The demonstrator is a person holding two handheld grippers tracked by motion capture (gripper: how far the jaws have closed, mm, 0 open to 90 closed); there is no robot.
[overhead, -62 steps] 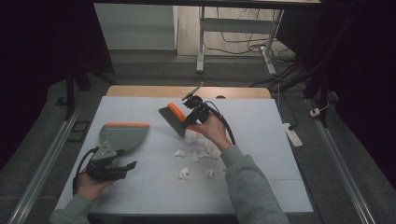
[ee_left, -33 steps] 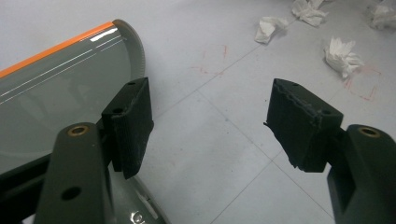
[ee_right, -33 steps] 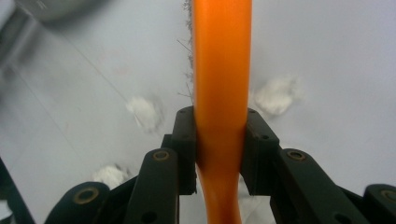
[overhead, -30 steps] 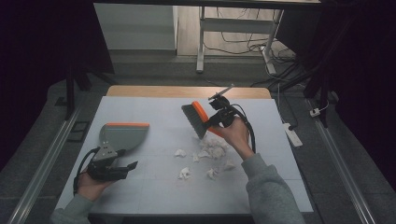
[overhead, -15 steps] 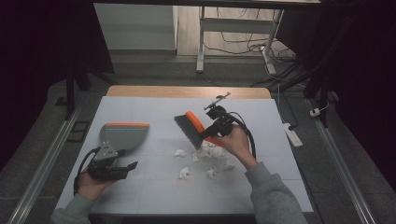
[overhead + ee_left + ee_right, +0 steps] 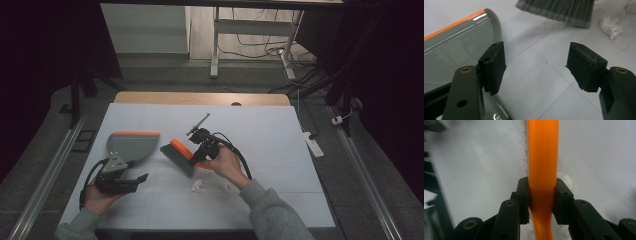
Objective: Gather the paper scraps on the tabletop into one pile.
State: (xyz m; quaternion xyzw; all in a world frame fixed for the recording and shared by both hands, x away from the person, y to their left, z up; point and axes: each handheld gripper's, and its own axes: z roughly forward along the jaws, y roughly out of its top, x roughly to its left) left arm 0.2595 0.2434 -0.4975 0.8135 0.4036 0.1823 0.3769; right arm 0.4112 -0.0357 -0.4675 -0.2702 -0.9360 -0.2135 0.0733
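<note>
A grey dustpan (image 6: 131, 145) with an orange rim lies at the table's left; in the left gripper view the dustpan (image 6: 454, 45) sits under the left jaw. My left gripper (image 6: 122, 181) (image 6: 536, 67) rests open just in front of it, nothing between the jaws. My right gripper (image 6: 199, 154) (image 6: 541, 200) is shut on the orange handle (image 6: 542, 157) of a hand brush (image 6: 178, 156), whose grey bristles (image 6: 556, 10) touch the table just right of the dustpan. A crumpled white paper scrap (image 6: 198, 186) (image 6: 610, 26) lies in front of the brush.
The white table top (image 6: 270, 135) has a wooden strip along its far edge. A white power strip (image 6: 313, 144) lies on the floor at the right. Metal rails run along both sides. Faint red marks show on the table near the scrap.
My right gripper has swept the brush left and toward the front, from mid-table to beside the dustpan. The scraps have shifted with it. The left gripper has stayed put.
</note>
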